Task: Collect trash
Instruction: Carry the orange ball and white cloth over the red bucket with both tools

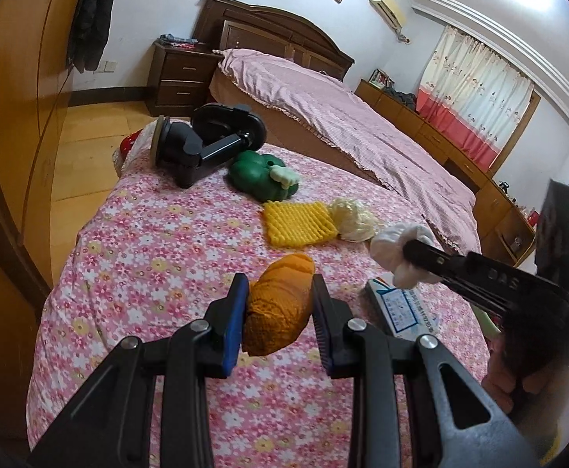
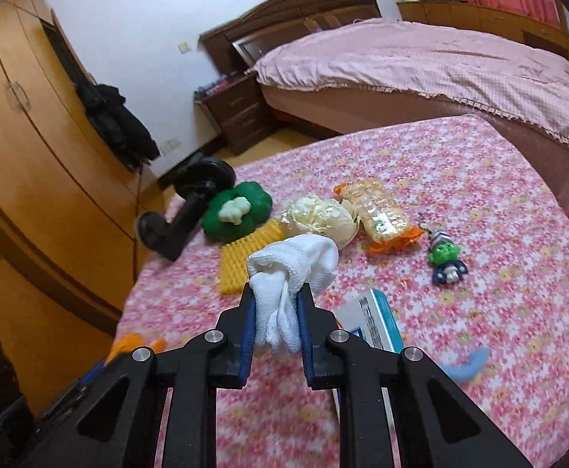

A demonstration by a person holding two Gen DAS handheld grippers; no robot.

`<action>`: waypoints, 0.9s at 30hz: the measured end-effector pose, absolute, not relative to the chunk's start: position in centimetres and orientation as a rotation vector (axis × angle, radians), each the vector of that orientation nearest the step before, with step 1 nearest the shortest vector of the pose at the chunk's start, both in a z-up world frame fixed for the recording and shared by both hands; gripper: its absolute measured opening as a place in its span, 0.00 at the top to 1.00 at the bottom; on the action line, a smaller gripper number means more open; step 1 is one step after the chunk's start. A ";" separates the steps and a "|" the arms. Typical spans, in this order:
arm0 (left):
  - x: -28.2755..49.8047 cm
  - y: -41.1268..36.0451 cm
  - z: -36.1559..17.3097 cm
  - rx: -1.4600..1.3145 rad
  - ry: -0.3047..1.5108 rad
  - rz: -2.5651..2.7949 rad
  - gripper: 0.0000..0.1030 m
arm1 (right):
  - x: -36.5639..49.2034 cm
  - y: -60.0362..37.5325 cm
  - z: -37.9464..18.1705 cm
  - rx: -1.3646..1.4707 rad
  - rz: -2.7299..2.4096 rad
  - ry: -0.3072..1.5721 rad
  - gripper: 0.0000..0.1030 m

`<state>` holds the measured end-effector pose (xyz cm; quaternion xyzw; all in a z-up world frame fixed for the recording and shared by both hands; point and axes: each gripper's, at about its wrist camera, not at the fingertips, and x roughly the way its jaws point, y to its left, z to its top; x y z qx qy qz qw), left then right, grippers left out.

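White crumpled cloth wad (image 2: 284,292) clamped in my right gripper (image 2: 274,319) and orange knitted bundle (image 1: 280,308) clenched in my left gripper (image 1: 278,304) may slip, being soft.

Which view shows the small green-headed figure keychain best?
The right wrist view: the keychain figure lies in full sight on the floral cloth, beside the orange snack wrapper. The left wrist view does not show it at all.
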<state>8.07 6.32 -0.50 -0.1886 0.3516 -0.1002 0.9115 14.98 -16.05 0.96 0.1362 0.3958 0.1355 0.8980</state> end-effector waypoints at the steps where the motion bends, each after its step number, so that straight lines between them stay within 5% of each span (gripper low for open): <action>1: 7.9 6.1 -0.3 -0.387 0.723 -0.210 0.69 | 14.3 -16.4 1.2 0.289 0.280 0.814 0.81; 27: 5.8 -5.8 5.9 -0.305 0.706 -0.482 0.69 | 3.3 -29.8 6.0 0.446 0.113 0.608 0.81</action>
